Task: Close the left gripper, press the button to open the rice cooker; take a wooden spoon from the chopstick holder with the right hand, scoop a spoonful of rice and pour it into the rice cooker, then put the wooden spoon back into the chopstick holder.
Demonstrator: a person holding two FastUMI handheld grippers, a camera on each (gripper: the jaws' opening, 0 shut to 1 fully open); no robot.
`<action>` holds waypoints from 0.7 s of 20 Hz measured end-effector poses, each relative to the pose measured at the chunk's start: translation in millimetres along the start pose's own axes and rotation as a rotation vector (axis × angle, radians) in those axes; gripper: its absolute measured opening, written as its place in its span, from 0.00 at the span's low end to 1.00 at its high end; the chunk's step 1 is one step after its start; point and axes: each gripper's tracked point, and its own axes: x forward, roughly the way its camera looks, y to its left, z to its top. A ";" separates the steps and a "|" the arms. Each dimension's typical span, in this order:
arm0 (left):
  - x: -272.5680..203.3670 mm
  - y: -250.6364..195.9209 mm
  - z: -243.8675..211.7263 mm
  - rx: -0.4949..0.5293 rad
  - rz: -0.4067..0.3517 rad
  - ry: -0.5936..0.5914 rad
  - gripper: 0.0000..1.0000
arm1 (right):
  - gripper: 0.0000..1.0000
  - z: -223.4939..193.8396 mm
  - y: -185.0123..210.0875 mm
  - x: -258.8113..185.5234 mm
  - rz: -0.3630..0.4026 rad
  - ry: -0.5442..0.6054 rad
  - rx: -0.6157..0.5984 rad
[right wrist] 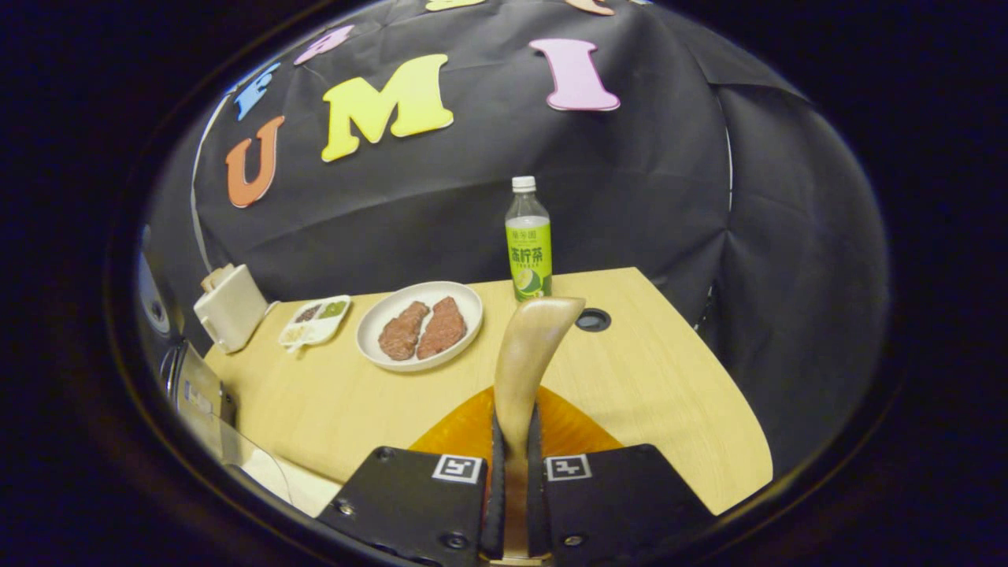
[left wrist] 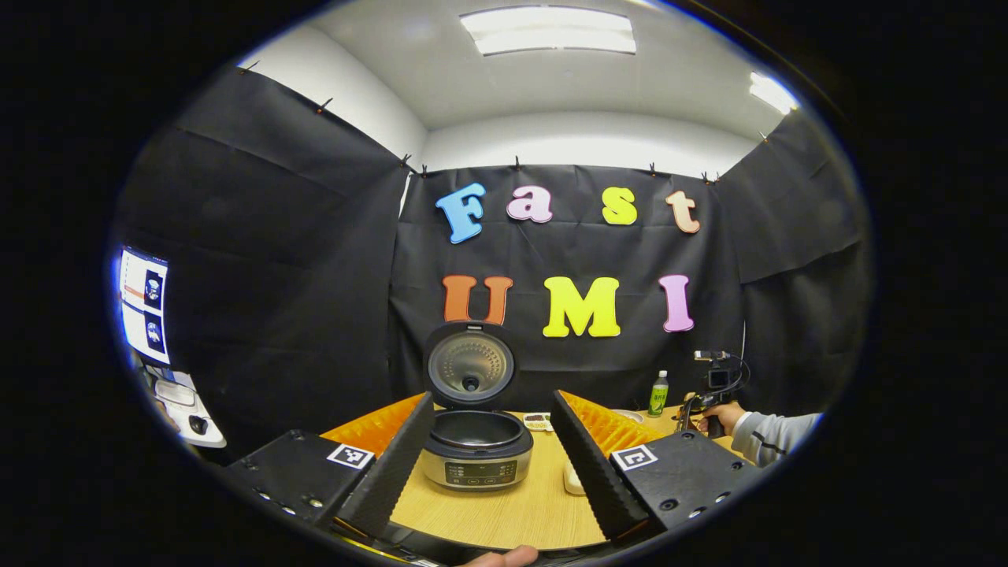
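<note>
In the left gripper view the left tongs (left wrist: 488,453) stand released, fingers spread wide with nothing between them, and the rice cooker (left wrist: 476,453) sits on the surface (left wrist: 512,512) straight ahead, framed in the gap, its lid (left wrist: 470,366) already up and the dark inner pot open to the top. Far off to the right of that view a hand (left wrist: 720,417) holds the right tongs, well apart from the cooker, so the spoon has to travel leftward across the surface to reach the pot. In the right gripper view the right tongs (right wrist: 516,480) are clenched on the wooden spoon (right wrist: 531,354), whose long axis runs straight out along the fingers and rises away from them, the bowl end tilted up toward a bottle (right wrist: 528,244). A plate (right wrist: 370,335) with two brown pieces lies ahead-left, a small sectioned dish (right wrist: 315,321) beyond it. The spoon's bowl looks empty, as far as can be told, so I judge scooping rice comes next.
</note>
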 end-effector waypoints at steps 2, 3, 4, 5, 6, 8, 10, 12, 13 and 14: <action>-1.0 -1.4 0.7 -0.001 -0.002 0.004 0.94 | 0.15 8.2 -5.9 -12.1 -0.016 -0.047 0.029; -2.1 -1.5 1.2 0.002 -0.004 0.006 0.94 | 0.15 9.7 -5.9 -19.5 -0.007 -0.063 0.044; -3.0 -3.2 2.6 0.005 -0.011 0.000 0.94 | 0.14 12.0 -7.3 -26.9 -0.002 -0.073 0.051; -2.9 -5.9 2.6 0.003 -0.016 -0.002 0.94 | 0.14 14.2 -9.0 -32.2 0.002 -0.085 0.054; -1.0 -8.0 0.3 -0.001 -0.024 0.003 0.94 | 0.14 19.4 -11.6 -39.0 0.000 -0.102 0.054; -2.1 -12.3 -3.5 -0.006 -0.036 0.014 0.94 | 0.14 30.7 -15.5 -54.5 -0.004 -0.140 0.041; -0.1 -12.8 -5.2 -0.014 -0.028 0.023 0.94 | 0.14 41.1 -13.6 -70.5 -0.004 -0.177 0.031; 0.0 -19.6 -9.6 -0.029 -0.041 0.036 0.94 | 0.14 50.3 -8.0 -88.5 0.000 -0.211 0.030; -0.9 -21.9 -10.5 -0.033 -0.047 0.037 0.94 | 0.14 54.4 0.0 -97.7 0.017 -0.226 0.025; -1.2 -21.0 -12.4 -0.034 -0.049 0.040 0.94 | 0.14 57.7 6.3 -106.8 0.024 -0.235 0.019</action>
